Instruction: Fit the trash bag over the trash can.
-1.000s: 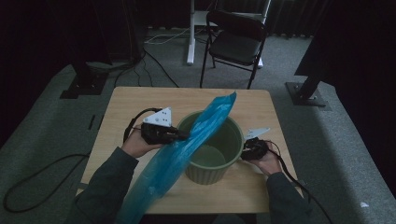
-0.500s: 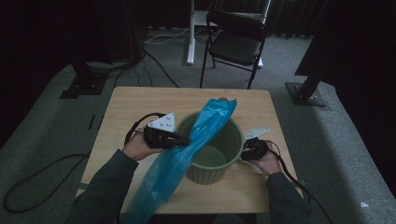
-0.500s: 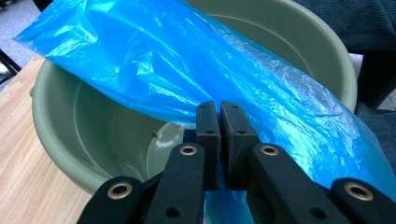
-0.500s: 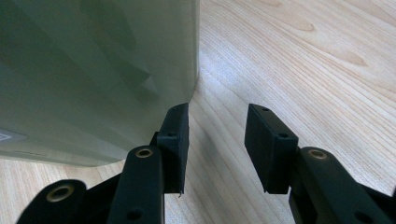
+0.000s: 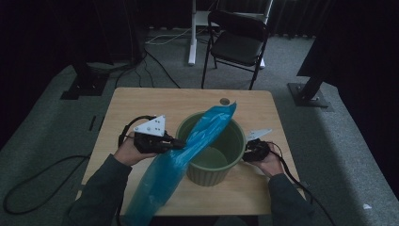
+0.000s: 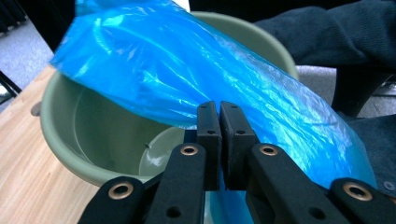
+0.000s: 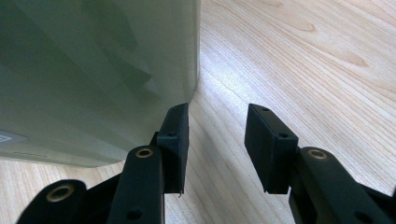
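A round green bin (image 5: 207,175) stands mid-table. A long blue plastic bag (image 5: 188,150) lies slanted across its rim, its top end over the far right rim and its bottom end hanging past the table's near edge. My left gripper (image 5: 180,143) is at the bin's left rim. In the left gripper view its jaws (image 6: 219,119) are shut on the blue bag (image 6: 196,70), above the bin (image 6: 70,135). My right gripper (image 5: 250,151) is low at the bin's right side. It (image 7: 217,140) stands open and holds nothing, its left jaw close against the bin's outer wall (image 7: 93,70).
The wooden table (image 5: 141,103) has a small round hole (image 5: 225,101) near its far edge. A black chair (image 5: 237,42) stands beyond the table, and cables (image 5: 33,181) run over the floor at the left. Dark sleeves (image 6: 336,32) come in from the near side.
The bag's top end has sunk slightly lower over the bin. My left gripper has drawn a little toward the person with the bag. The right gripper has hardly moved.
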`<state>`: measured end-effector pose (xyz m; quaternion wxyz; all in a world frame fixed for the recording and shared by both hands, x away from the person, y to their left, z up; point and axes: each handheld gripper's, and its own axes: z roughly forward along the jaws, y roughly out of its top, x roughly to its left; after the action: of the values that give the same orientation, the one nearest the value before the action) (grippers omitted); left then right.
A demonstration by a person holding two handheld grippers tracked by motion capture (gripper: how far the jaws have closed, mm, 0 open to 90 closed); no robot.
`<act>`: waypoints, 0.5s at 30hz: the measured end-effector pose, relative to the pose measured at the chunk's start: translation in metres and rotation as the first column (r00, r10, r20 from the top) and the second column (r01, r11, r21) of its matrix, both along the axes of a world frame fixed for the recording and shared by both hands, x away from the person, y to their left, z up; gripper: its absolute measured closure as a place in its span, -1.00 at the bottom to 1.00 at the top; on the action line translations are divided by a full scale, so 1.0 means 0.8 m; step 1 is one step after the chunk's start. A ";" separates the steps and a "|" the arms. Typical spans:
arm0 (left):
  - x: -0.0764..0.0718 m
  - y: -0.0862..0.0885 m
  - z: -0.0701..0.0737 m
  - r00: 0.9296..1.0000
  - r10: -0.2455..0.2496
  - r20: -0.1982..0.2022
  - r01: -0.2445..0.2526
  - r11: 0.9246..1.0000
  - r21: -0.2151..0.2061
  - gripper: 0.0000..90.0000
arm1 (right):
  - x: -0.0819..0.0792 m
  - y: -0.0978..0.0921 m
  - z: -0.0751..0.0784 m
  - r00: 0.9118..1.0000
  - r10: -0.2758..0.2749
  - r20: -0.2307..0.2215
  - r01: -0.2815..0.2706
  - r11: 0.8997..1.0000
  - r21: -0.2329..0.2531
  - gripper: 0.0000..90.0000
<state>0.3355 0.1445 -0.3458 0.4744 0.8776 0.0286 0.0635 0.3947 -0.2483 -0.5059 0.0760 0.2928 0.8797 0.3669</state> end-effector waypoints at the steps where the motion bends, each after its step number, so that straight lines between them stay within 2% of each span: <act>1: -0.001 0.001 0.001 1.000 -0.001 0.001 0.001 1.000 -0.005 0.93 | 0.000 0.000 0.000 1.000 0.000 0.000 0.000 1.000 0.000 0.32; 6: -0.008 0.011 0.007 0.999 -0.035 -0.010 0.035 0.999 -0.028 0.94 | -0.001 -0.001 0.001 1.000 -0.004 -0.004 0.004 1.000 0.002 0.32; 15: -0.022 0.018 0.010 0.997 -0.078 -0.015 0.078 0.997 -0.017 0.94 | 0.000 0.000 0.000 1.000 -0.002 -0.003 0.002 1.000 0.001 0.32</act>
<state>0.3179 0.1587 -0.3379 0.4836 0.8745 -0.0015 0.0379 0.3944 -0.2487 -0.5057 0.0748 0.2941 0.8793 0.3670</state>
